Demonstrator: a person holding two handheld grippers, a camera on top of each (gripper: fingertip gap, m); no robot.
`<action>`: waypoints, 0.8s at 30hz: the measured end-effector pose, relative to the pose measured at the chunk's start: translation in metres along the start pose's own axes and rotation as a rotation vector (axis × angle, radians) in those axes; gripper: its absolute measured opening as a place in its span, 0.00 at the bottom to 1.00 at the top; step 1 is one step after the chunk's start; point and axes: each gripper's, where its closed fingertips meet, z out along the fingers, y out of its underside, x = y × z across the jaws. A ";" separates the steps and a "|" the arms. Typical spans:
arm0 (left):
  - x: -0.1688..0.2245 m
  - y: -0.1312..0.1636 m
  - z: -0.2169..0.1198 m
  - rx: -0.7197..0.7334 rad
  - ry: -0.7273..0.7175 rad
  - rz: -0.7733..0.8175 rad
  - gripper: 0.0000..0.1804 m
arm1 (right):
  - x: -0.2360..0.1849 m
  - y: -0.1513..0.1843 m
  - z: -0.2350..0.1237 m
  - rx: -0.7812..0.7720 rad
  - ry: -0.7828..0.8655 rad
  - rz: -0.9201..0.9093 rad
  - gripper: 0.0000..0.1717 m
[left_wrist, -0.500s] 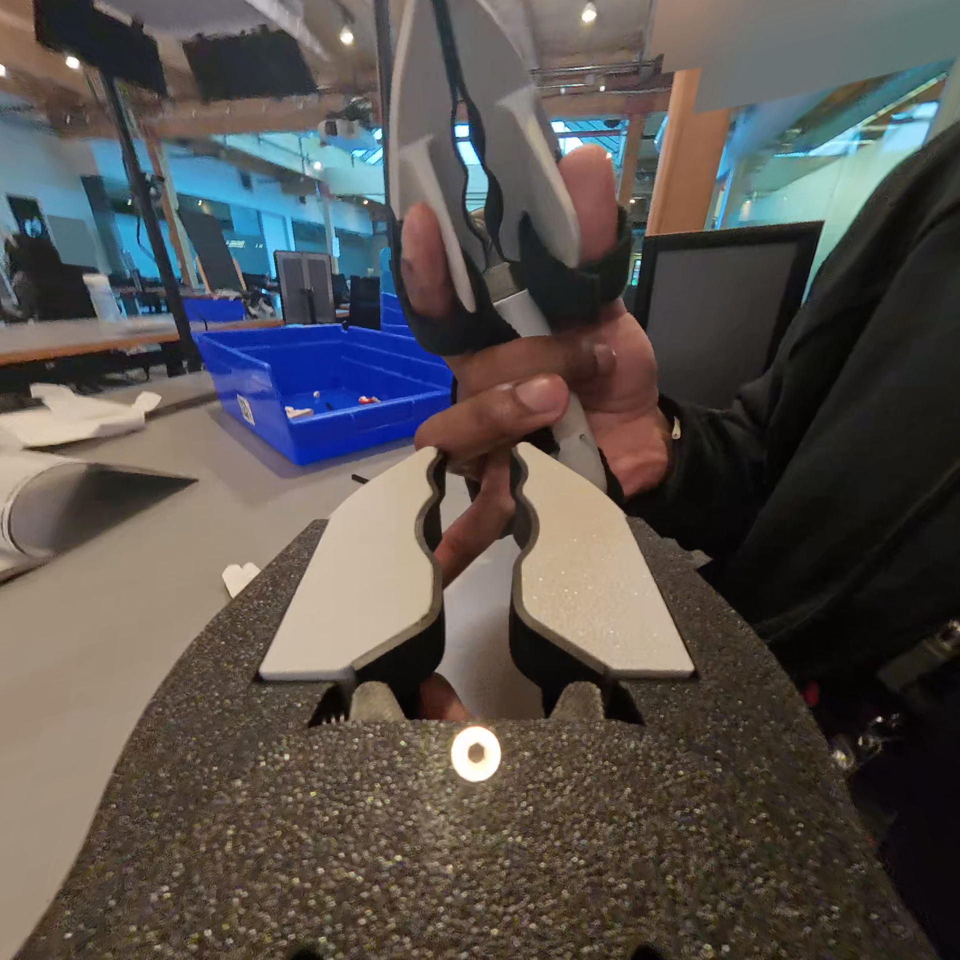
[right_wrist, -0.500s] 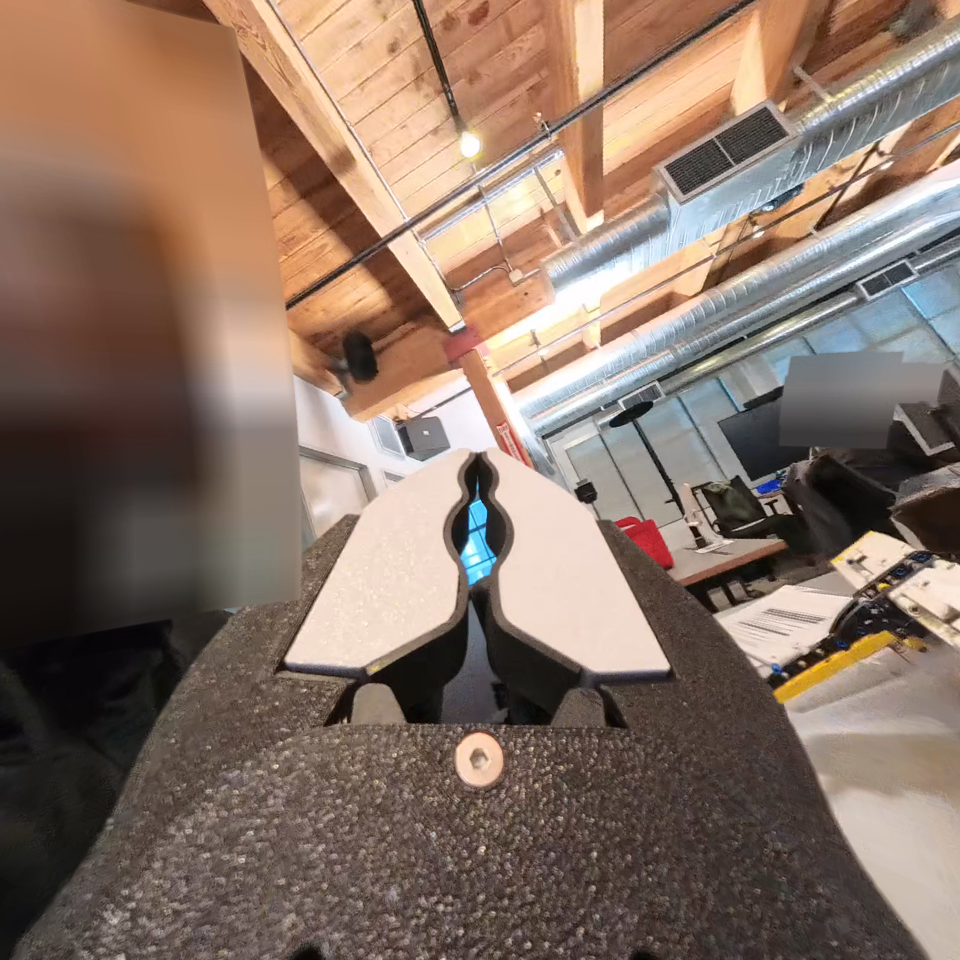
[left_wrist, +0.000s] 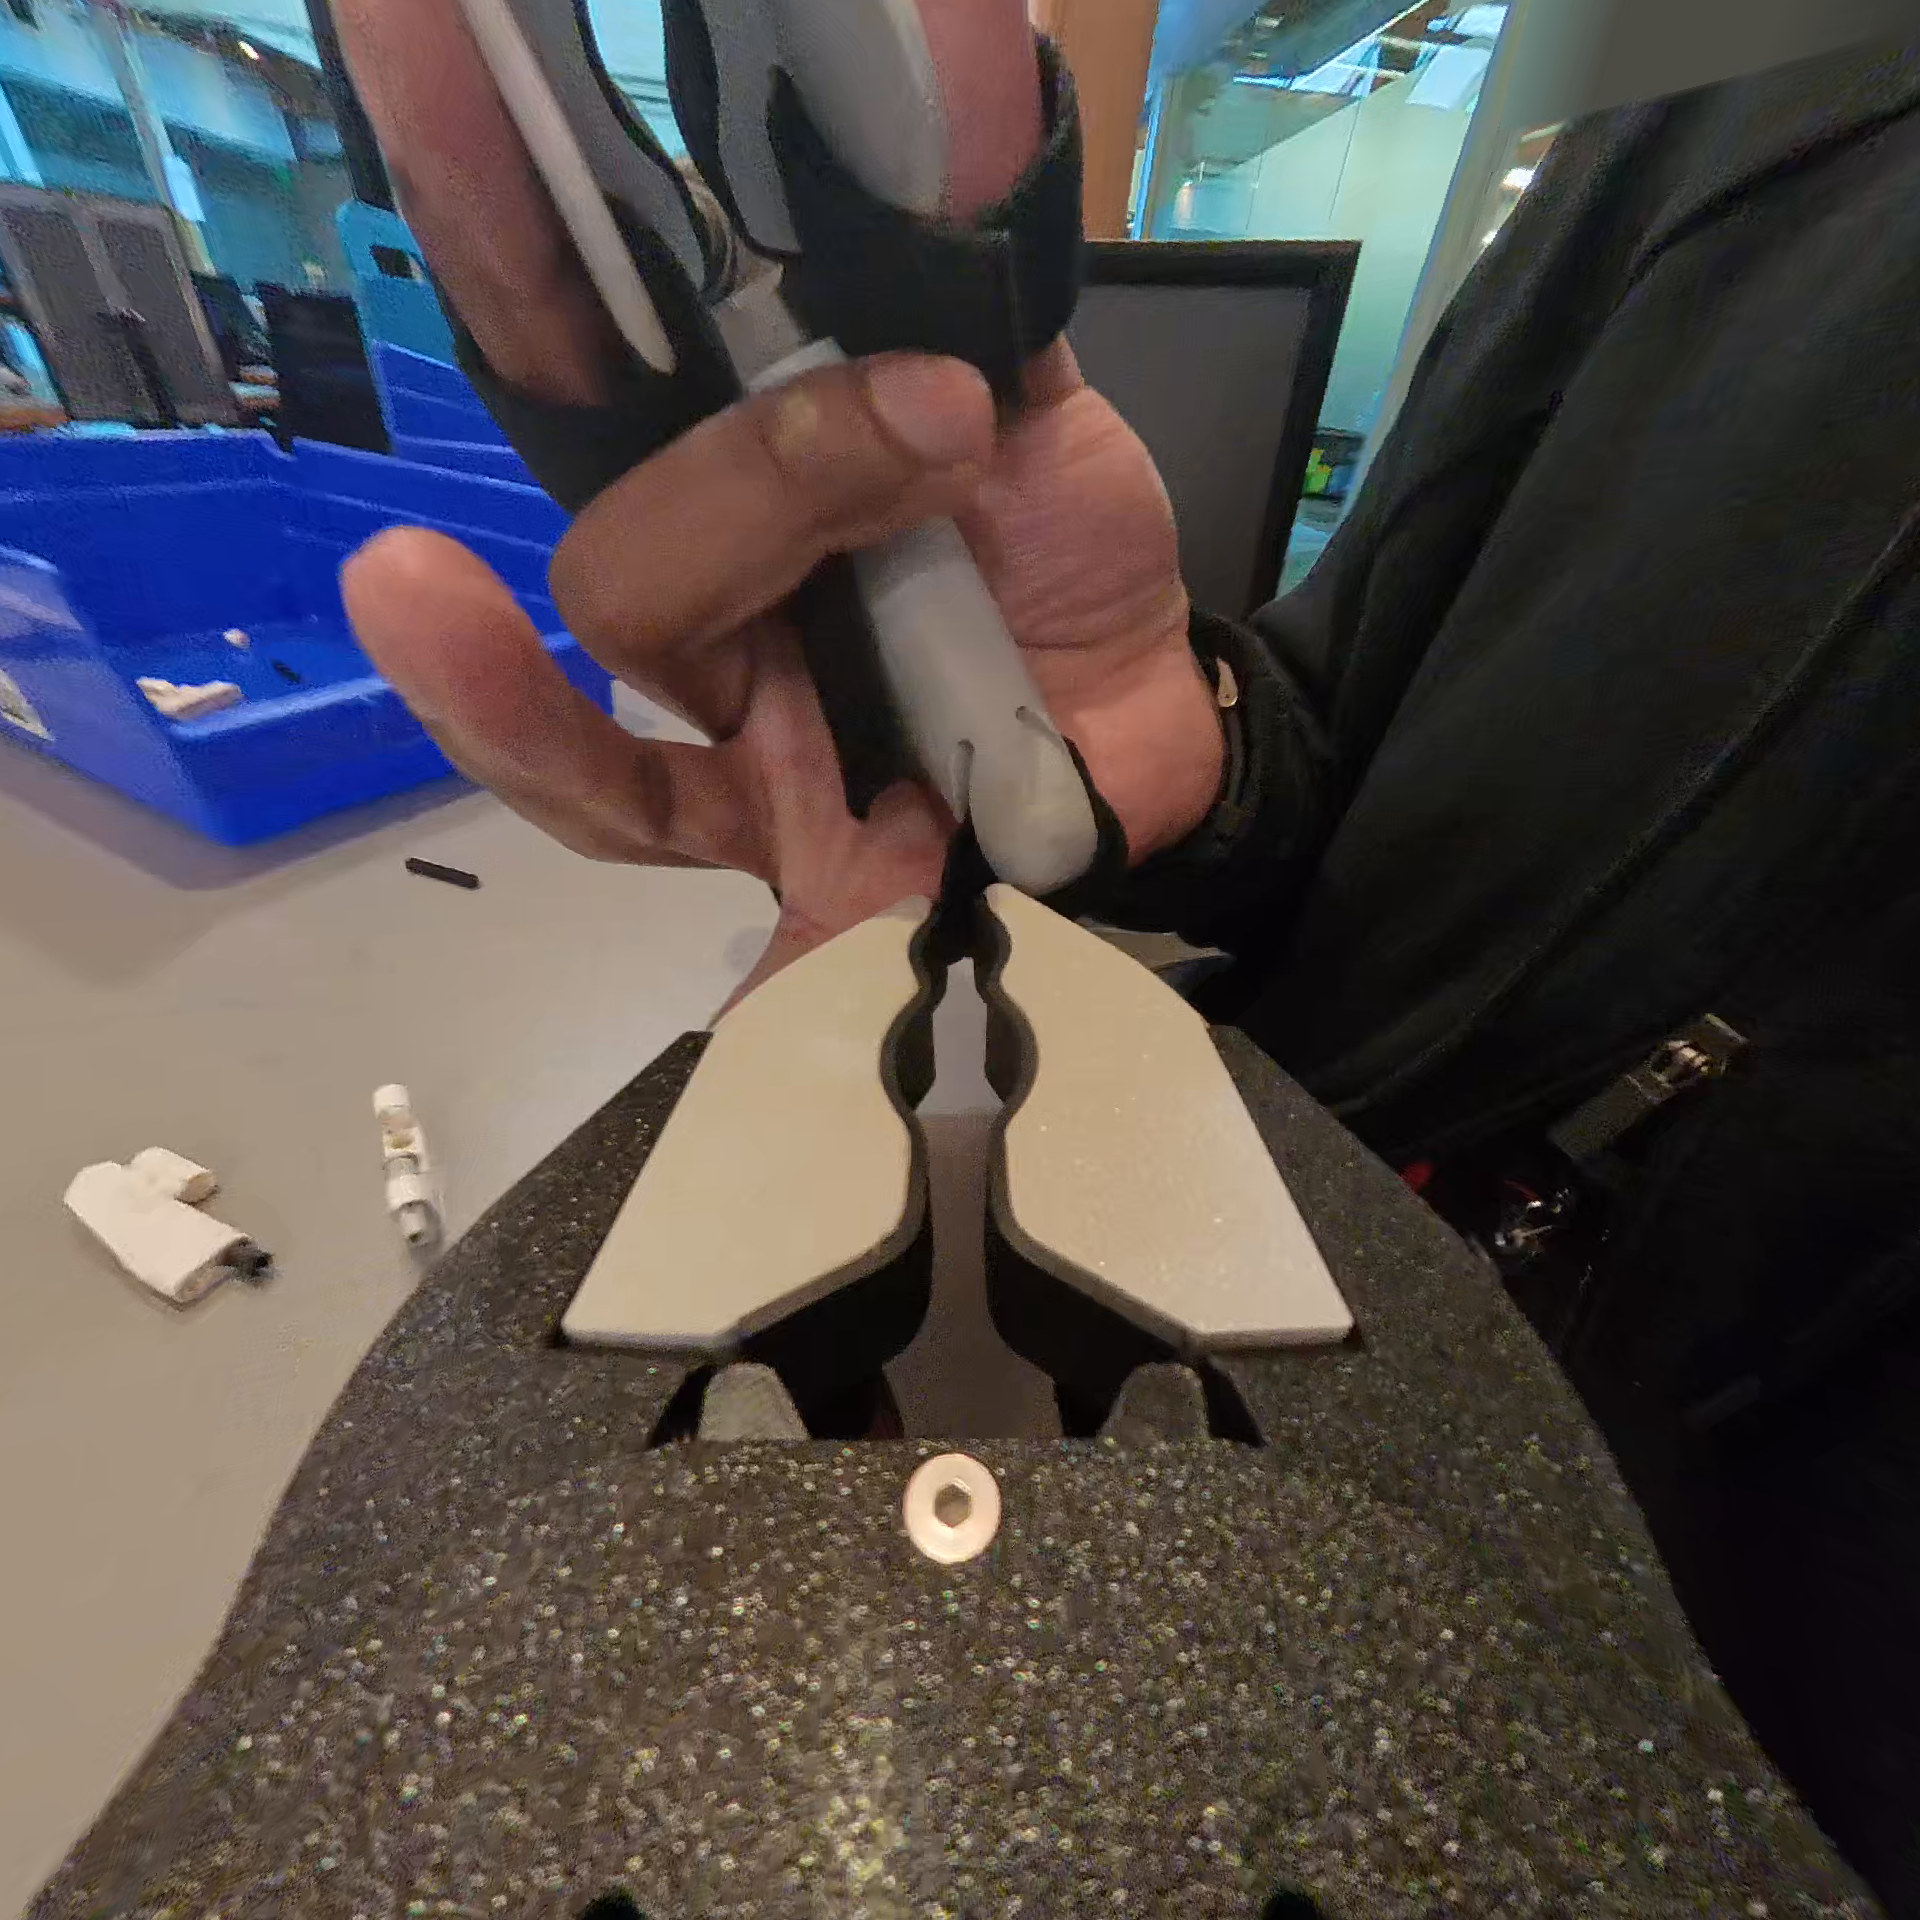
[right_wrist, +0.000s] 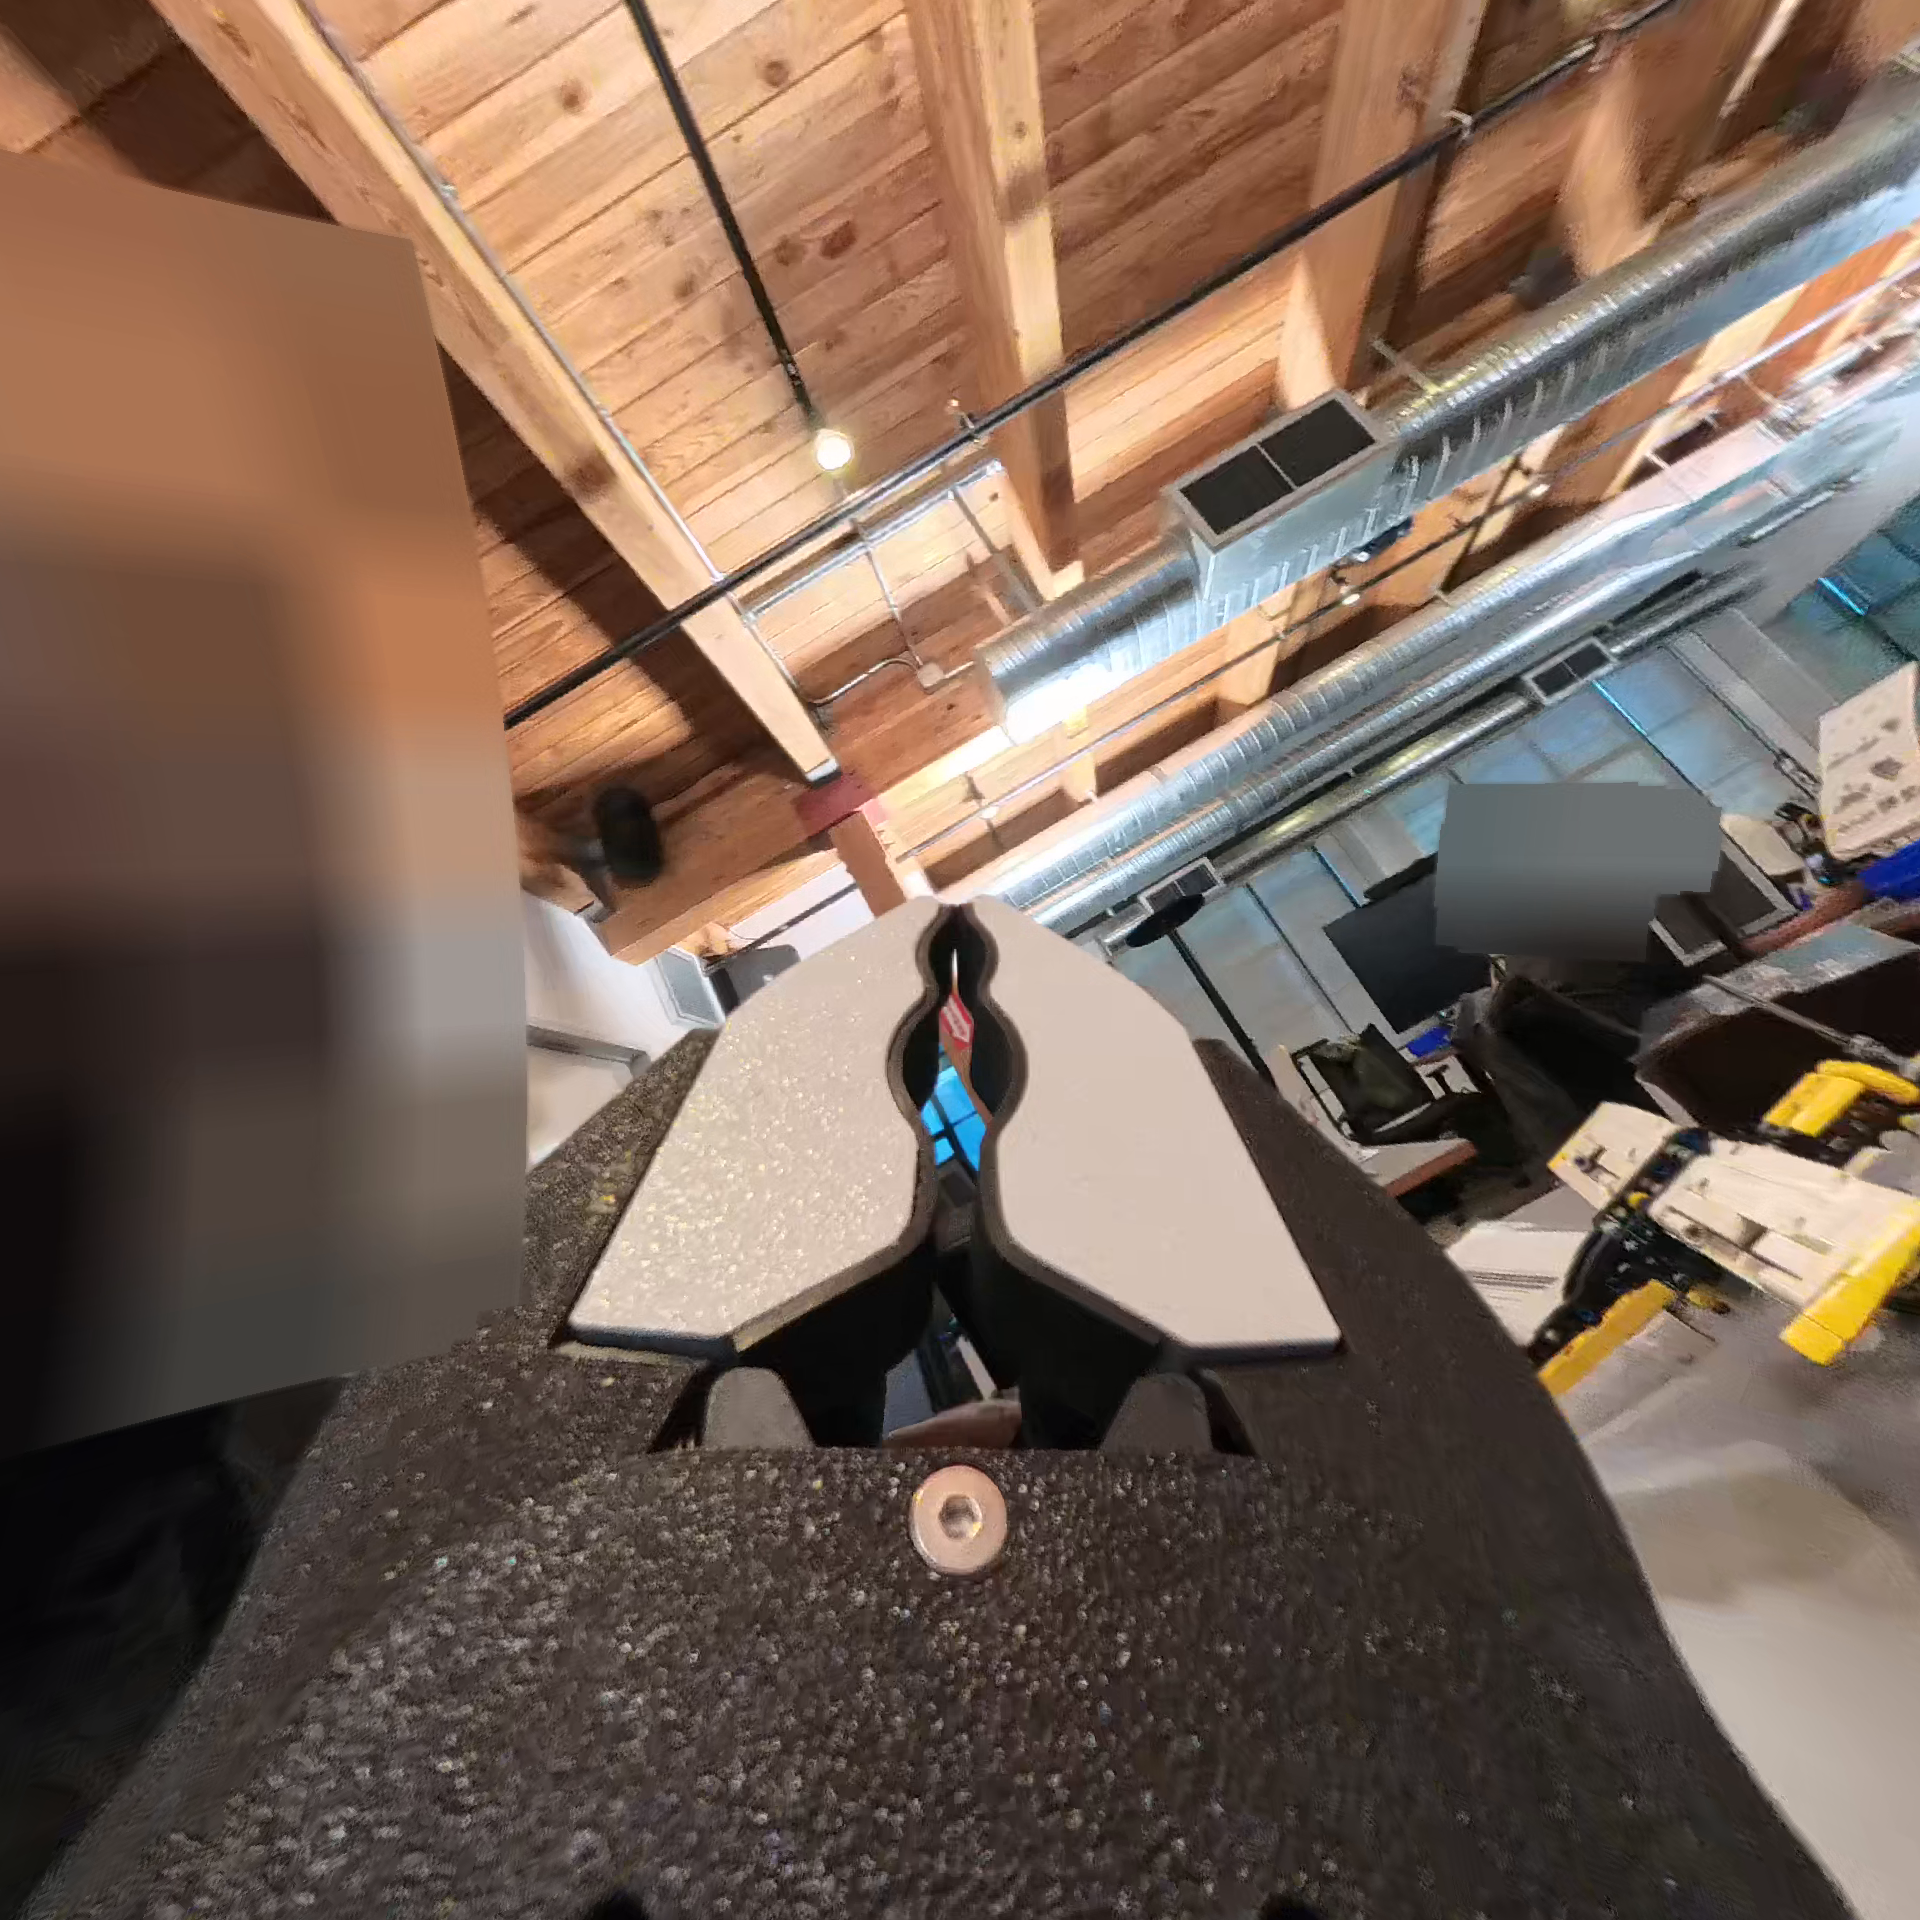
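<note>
Two handheld grippers meet above a grey table (left_wrist: 312, 1039). The left gripper (left_wrist: 958, 920) stands nearly closed, its tips (left_wrist: 1023, 935) apparently pinching a black strap (left_wrist: 961, 883) that hangs from the other tool's grey handle (left_wrist: 966, 707). The right gripper (right_wrist: 958, 914) points at the ceiling, tips together on nothing, gripped by a hand (left_wrist: 831, 623).

The risks, as I judge them: the thin strap could slip from so narrow a bite if the hand jerks, and the tips sit close enough to the palm to nip skin.

The count: two grippers, one hand, one strap, two white parts (left_wrist: 156, 1216) (left_wrist: 405, 1164), one black pin (left_wrist: 442, 873) on the table, and one blue bin (left_wrist: 260, 769) behind.
</note>
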 end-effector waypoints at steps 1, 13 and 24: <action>0.002 0.000 0.001 0.002 0.037 -0.040 0.02 | 0.003 -0.001 0.000 -0.001 0.015 0.013 0.00; -0.024 -0.018 0.010 0.124 0.017 -0.333 0.03 | 0.027 -0.039 -0.006 0.081 0.219 -0.052 0.00; -0.106 -0.022 -0.041 0.038 -0.477 -0.107 0.11 | 0.123 -0.048 -0.064 -0.615 0.542 -0.644 0.00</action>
